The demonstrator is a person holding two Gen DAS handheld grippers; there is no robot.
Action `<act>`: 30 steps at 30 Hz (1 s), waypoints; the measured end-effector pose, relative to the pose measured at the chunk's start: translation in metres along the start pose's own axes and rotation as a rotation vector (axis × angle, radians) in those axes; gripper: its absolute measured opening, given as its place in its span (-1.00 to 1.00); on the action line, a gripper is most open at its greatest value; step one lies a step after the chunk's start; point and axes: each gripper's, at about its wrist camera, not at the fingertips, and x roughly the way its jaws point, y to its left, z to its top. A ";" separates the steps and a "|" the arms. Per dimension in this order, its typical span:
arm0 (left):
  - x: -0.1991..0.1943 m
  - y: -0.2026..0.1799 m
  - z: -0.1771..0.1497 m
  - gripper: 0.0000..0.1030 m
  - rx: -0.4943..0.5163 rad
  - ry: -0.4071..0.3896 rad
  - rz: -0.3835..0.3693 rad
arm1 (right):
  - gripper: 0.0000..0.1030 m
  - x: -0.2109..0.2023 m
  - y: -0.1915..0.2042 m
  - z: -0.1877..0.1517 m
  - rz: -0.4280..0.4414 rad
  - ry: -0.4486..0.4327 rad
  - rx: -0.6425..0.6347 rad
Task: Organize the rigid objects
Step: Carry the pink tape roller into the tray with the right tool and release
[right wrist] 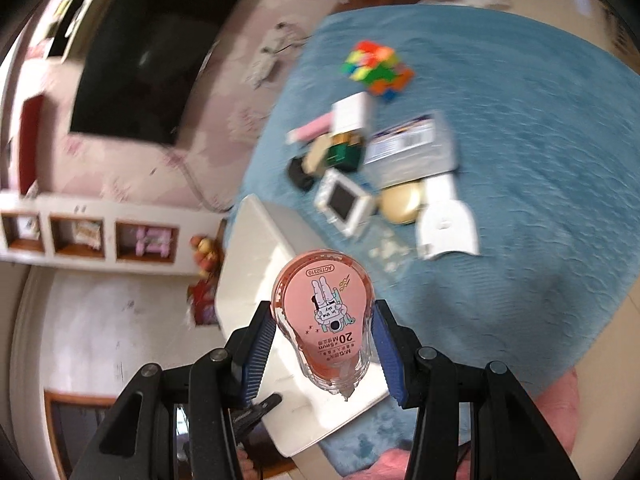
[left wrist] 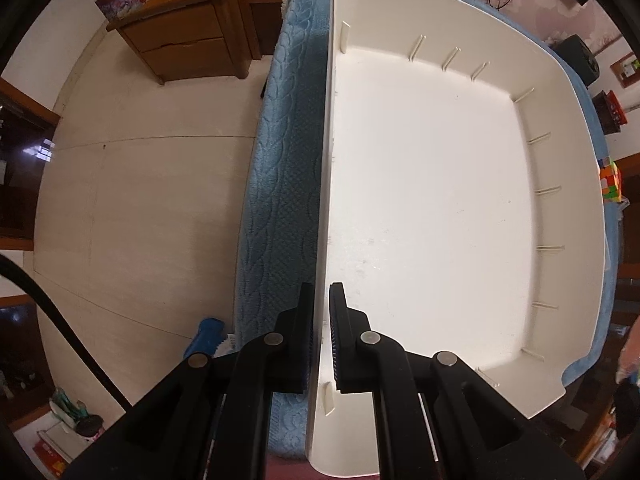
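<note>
**Over the blue-covered bed: correction tape lifted, tray held ready**

Above the blue quilted bedspread (right wrist: 500, 220), the right tongs (right wrist: 324, 330) pinch a pink correction-tape dispenser (right wrist: 322, 312) by its two sides, the blue pads pressed against its clear shell and its nozzle end pointing back toward the camera. It hangs clear of the surface, over the near corner of the white tray (right wrist: 256, 248). The background of the right wrist view is smeared, so I judge the hand to be in motion, carrying the dispenser.

On the bedspread beyond lies the pile yet to be sorted: a colourful puzzle cube (right wrist: 376, 68), a grey box with a blue label (right wrist: 412, 148), a small white device with a dark screen (right wrist: 346, 204), a cream rounded case (right wrist: 400, 202), a white folded piece (right wrist: 446, 224) and a few smaller items too blurred to name.

In the left wrist view, the left tongs (left wrist: 320, 332) are pressed together on the tray's left wall (left wrist: 324, 208), one finger outside and one inside, steadying it. The tray floor is bare; nothing has been placed in it.

The step in hand, as I read it, is the transfer of the first item from pile to tray. The next move calls for swinging the dispenser inward past the rim, lowering it to the floor near a wall or corner so room stays for the bulkier pieces, then spreading the right tongs only once it rests flat. The left tongs should hold firm on the wall meanwhile, since the soft bedding could let the tray shift.
</note>
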 end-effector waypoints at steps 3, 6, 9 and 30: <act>0.000 0.000 -0.001 -0.86 -0.010 -0.006 0.014 | -0.04 0.010 0.020 -0.003 0.011 0.053 -0.100; 0.001 0.001 -0.002 -0.86 -0.020 -0.005 0.026 | -0.04 0.025 0.045 -0.009 0.004 0.115 -0.228; 0.001 -0.005 -0.003 -0.86 -0.027 0.000 0.041 | -0.04 0.040 0.066 -0.015 -0.001 0.176 -0.329; -0.001 -0.008 -0.006 -0.81 -0.049 -0.009 0.066 | 0.00 0.104 0.102 -0.041 -0.093 0.425 -0.499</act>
